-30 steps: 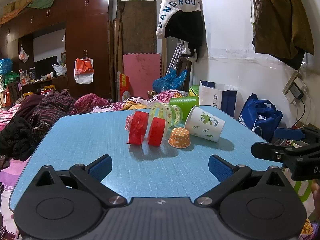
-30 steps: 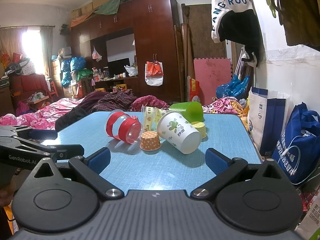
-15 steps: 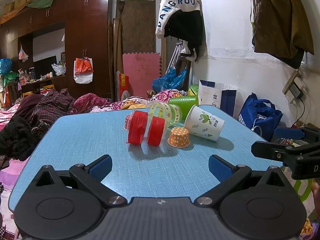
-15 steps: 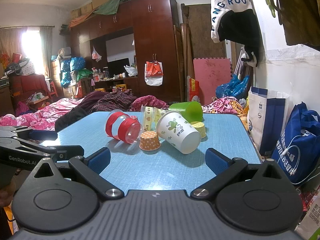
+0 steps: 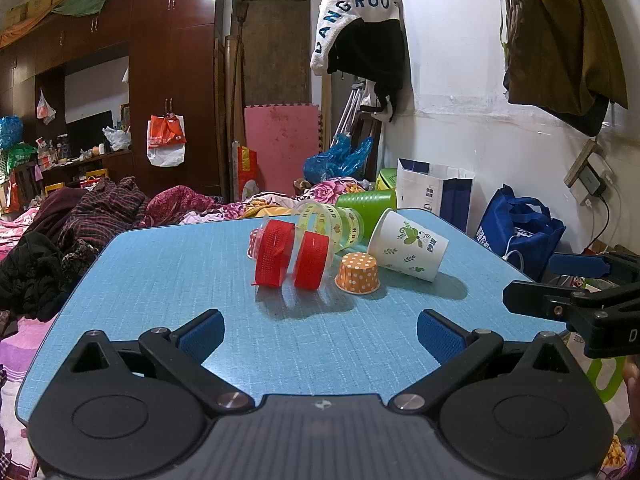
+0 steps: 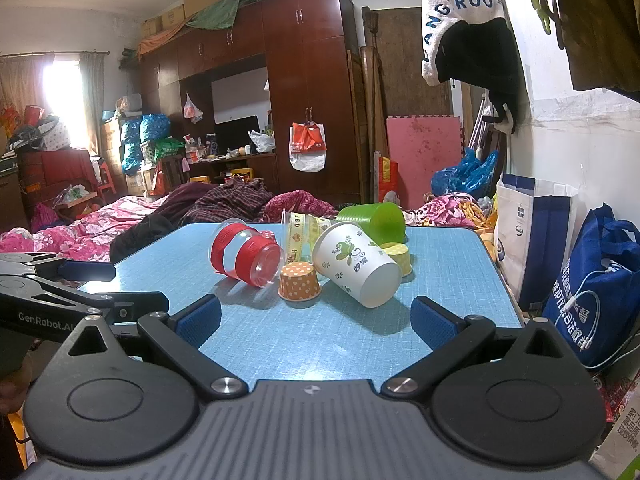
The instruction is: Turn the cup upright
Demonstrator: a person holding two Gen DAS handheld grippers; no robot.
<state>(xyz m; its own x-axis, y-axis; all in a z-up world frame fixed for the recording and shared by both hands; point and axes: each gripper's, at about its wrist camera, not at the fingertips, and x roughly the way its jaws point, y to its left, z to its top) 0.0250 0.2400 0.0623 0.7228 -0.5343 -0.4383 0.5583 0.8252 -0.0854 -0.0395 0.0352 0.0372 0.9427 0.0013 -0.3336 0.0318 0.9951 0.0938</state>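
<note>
both grippers, left gripper and right gripper, hover spread wide and empty before the toppled cups, probably lining up on the white paper cup next.

blue table; red-banded clear cup; orange white-dotted cup; white green-leafed cup.

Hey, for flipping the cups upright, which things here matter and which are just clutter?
For the job:
red-banded clear cup
white leaf-print paper cup
orange dotted cup
green cup
yellow-striped clear cup
left claw and right claw, both open

Just lying about:
blue tote bag
white paper bag
clothes pile
</note>
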